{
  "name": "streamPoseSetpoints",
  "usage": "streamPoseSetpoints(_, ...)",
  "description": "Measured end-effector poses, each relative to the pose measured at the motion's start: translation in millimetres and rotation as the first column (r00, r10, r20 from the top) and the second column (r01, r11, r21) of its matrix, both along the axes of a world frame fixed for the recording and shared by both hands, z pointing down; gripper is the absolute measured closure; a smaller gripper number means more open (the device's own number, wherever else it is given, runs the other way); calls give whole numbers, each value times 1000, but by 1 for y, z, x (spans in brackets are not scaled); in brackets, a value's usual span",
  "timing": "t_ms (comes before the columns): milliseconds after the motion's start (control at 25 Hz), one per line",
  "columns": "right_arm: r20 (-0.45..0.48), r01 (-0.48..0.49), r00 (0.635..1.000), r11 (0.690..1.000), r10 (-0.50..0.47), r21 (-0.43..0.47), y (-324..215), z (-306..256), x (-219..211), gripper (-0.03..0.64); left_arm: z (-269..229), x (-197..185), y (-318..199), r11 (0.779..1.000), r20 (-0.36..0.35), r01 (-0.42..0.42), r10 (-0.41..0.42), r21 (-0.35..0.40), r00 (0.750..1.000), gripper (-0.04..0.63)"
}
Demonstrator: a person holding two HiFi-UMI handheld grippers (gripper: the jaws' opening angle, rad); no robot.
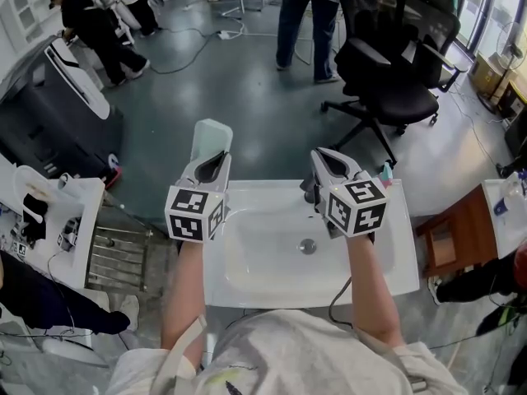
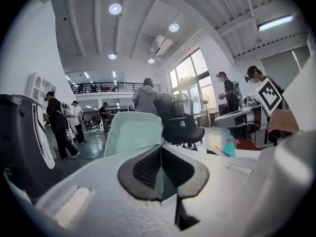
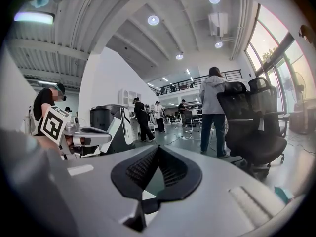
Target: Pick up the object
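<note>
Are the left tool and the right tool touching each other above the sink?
Apart. The head view shows the left tool and the right tool side by side, with bare white sink between them.

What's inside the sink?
Only the drain shows in the sink. The right hand-held gripper covers its back right part, so anything there is hidden.

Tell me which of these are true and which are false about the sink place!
The sink is white. True.
A black office chair stands beyond it. True.
The sink is full of dishes. False: only its drain shows.
The right gripper is wide open. False: its jaws are together.
The pale green thing is by the right gripper. False: it is at the left gripper.
</note>
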State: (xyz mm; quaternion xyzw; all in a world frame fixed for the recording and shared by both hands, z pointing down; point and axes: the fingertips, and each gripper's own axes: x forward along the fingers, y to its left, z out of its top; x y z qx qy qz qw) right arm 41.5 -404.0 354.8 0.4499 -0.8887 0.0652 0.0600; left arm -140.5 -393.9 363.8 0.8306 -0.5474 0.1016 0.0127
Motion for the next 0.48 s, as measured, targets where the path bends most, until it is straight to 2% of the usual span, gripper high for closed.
streamPoseSetpoints(480, -4, -8, 1000, 1000, 8, 19, 4, 1, -2, 614, 1, -2, 3, 999, -3, 33, -33, 1, 999, 584)
